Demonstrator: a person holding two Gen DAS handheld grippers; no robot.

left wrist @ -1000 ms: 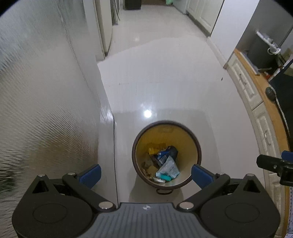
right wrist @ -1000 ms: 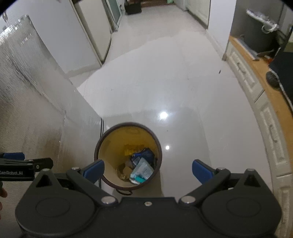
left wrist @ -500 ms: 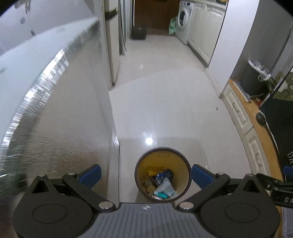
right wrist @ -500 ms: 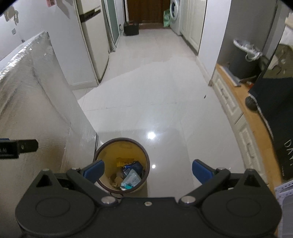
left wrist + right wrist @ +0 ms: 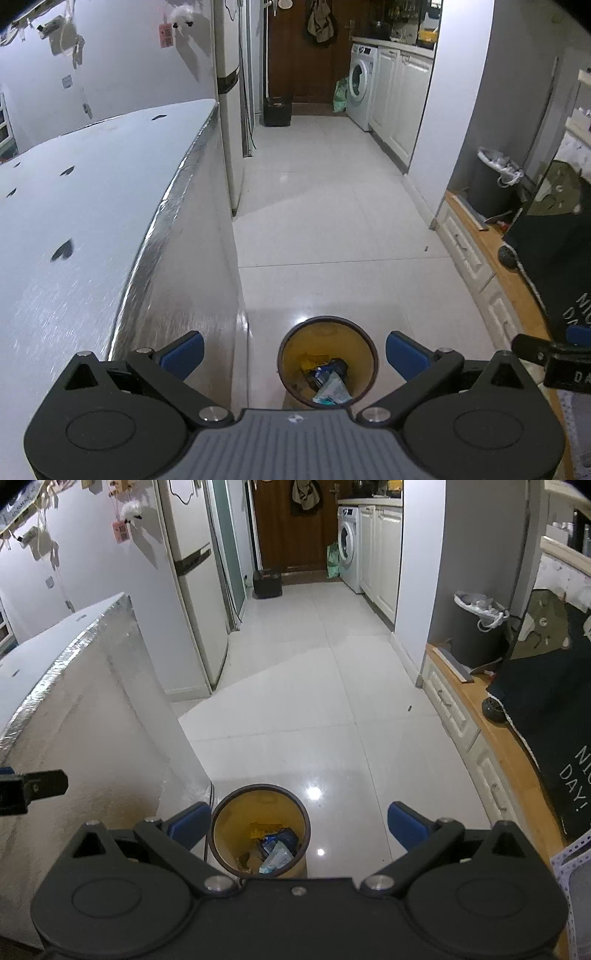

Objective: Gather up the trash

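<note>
A round trash bin (image 5: pixel 327 363) with a yellow inside stands on the pale tiled floor (image 5: pixel 332 229), low in both views, just right of the foil-covered table (image 5: pixel 110 229). Wrappers and scraps (image 5: pixel 275 851) lie at its bottom. The left gripper (image 5: pixel 293 354) hangs above it with blue-tipped fingers (image 5: pixel 183 350) spread wide and nothing between them. The right gripper (image 5: pixel 297 825) is likewise wide apart and empty. Far down the hallway stand a washing machine (image 5: pixel 360 86) and a brown door (image 5: pixel 291 524); a dark bin (image 5: pixel 476 627) sits at the right.
</note>
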